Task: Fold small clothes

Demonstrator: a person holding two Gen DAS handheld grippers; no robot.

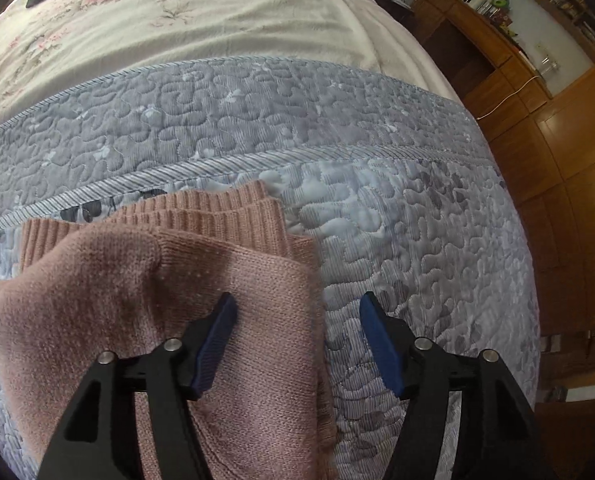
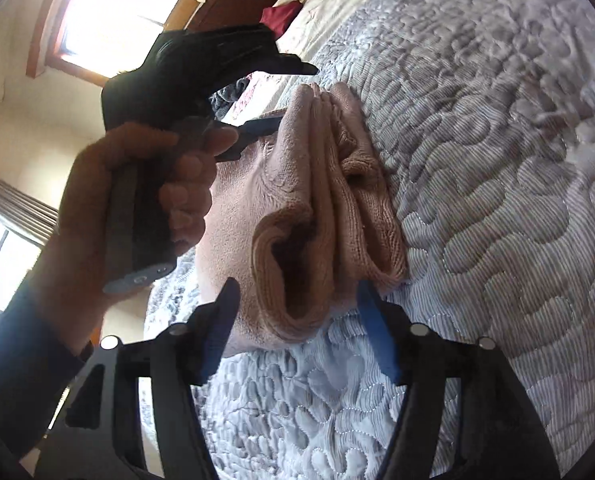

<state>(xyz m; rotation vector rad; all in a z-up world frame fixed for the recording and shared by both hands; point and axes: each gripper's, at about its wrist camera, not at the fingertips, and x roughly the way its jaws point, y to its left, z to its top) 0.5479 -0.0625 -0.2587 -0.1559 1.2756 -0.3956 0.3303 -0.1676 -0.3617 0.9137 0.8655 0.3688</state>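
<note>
Sweater (image 1: 137, 300) lies folded on the quilt (image 1: 417, 240); both my grippers (image 1: 297, 344) (image 2: 297, 328) hover with fingers spread, empty. I judge only tidying remains.

black tongs (image 1: 297, 312) – blue pads (image 1: 381, 344), silver screws – dark sleeve (image 2: 13, 360).

Daylit bedroom, strong fisheye warp

Daylight floods from the window (image 2: 109, 12) at far left of the right wrist view, blown out to white glare, so the hand (image 2: 145, 208) before it is backlit and soft. The quilt (image 2: 477, 160) is evenly lit. In the left wrist view a soft shadow falls across the pink sweater (image 1: 145, 300), and the wooden cupboard (image 1: 569, 168) at right shows sheen. Both frames curve hard, with dark corners.
</note>
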